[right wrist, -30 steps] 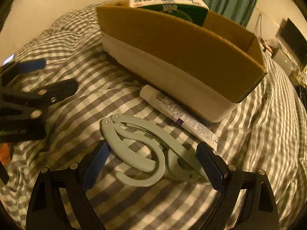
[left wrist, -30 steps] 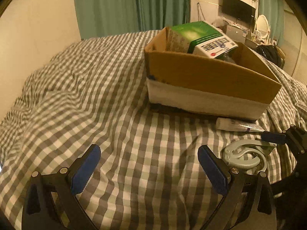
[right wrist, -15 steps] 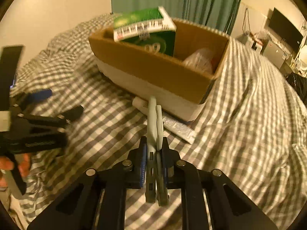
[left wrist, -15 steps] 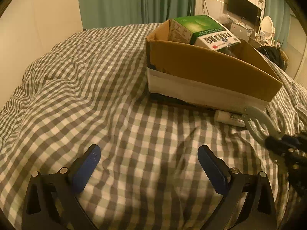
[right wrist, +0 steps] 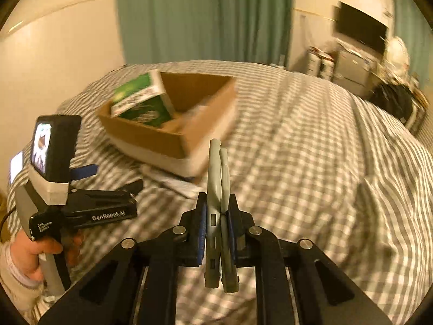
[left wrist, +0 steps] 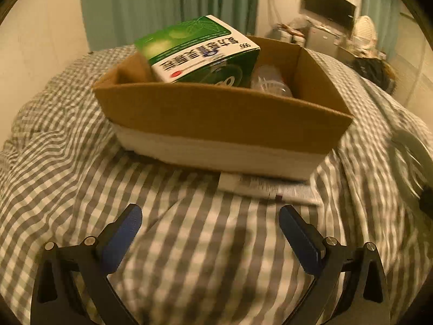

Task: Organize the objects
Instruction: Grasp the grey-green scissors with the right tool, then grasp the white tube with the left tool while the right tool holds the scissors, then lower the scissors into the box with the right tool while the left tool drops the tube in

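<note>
A brown cardboard box (left wrist: 222, 113) (right wrist: 151, 138) sits on the checked bedspread. A green and white carton (left wrist: 200, 51) (right wrist: 140, 103) leans inside it beside a clear plastic item (left wrist: 270, 84). A white tube (left wrist: 265, 187) (right wrist: 173, 181) lies on the cover against the box's near wall. My right gripper (right wrist: 216, 222) is shut on the pale green hand grip tool (right wrist: 217, 184), held up in the air edge-on; that tool shows blurred at the right edge (left wrist: 411, 159) of the left wrist view. My left gripper (left wrist: 208, 235) is open just short of the tube.
The grey and white checked bedspread (left wrist: 67, 162) (right wrist: 311, 162) covers the whole bed. Green curtains (right wrist: 203, 16) hang behind it. A desk with a dark screen (right wrist: 360, 29) and clutter stands at the far right. A person's hand (right wrist: 35, 249) holds the left gripper's handle.
My right gripper closed on the hand grip tool and lifted it off the bedspread. My left gripper moved forward and right, closer to the box and the tube.
</note>
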The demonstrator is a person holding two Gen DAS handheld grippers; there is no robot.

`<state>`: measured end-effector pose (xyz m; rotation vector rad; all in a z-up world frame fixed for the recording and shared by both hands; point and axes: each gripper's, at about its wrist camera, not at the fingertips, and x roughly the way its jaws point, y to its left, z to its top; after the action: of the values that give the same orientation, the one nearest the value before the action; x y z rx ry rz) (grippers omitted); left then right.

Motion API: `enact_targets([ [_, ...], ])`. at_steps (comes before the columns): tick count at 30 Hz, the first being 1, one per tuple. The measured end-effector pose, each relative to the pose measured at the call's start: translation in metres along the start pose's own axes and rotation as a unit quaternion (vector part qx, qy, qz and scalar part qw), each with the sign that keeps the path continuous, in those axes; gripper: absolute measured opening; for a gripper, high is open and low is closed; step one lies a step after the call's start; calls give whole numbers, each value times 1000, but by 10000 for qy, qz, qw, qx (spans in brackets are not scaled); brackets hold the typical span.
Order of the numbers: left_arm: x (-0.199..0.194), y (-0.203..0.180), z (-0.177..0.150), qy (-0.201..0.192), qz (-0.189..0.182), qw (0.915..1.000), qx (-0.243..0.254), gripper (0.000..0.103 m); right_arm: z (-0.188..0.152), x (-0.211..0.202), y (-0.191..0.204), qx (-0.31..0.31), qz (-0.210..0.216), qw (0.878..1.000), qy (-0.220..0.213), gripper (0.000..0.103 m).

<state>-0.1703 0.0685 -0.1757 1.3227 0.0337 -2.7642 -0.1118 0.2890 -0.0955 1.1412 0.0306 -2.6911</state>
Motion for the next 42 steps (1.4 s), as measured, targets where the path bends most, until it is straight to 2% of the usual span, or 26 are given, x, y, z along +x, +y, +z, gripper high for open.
enact_targets([
  [2,8,-9,3,-3,146,9998,-148,103,0,4,-17,243,93,9997,26,13],
  [6,31,-21,8,142,-40,9975,-684,103,0,13,-18,160,103,9998,106,13],
  [9,48,-32,12,304,-22,9961,-829,103,-3,17,-18,133,151,9997,149,13],
  [11,57,-38,12,353,21,9960,-822,103,-5,21,-21,197,187,9994,193,13],
  [13,69,-47,11,419,120,9979,-474,103,-8,19,-24,257,195,9992,228,13],
  [15,70,-45,11,404,51,9985,-373,103,-9,19,-25,286,184,9991,250,13],
  [18,66,-35,12,459,-203,9983,-290,91,-9,19,-21,228,121,9994,244,13],
  [20,59,-25,12,422,-379,9979,-317,75,-9,17,-17,139,51,9997,219,13],
  [23,46,0,12,408,-824,9939,-607,58,-8,13,-11,166,-75,9998,122,13],
  [27,31,22,11,488,-1165,9894,-714,49,-7,8,0,190,-9,9998,20,13],
  [31,17,26,11,439,-1232,9899,-548,42,-6,3,16,111,62,9999,-14,13],
  [38,-22,7,8,217,-1380,9899,-249,30,-6,-10,25,58,-40,9999,-150,13],
  [42,-46,0,9,-22,-1381,9904,9,26,-7,-19,24,84,-85,9997,-215,13],
])
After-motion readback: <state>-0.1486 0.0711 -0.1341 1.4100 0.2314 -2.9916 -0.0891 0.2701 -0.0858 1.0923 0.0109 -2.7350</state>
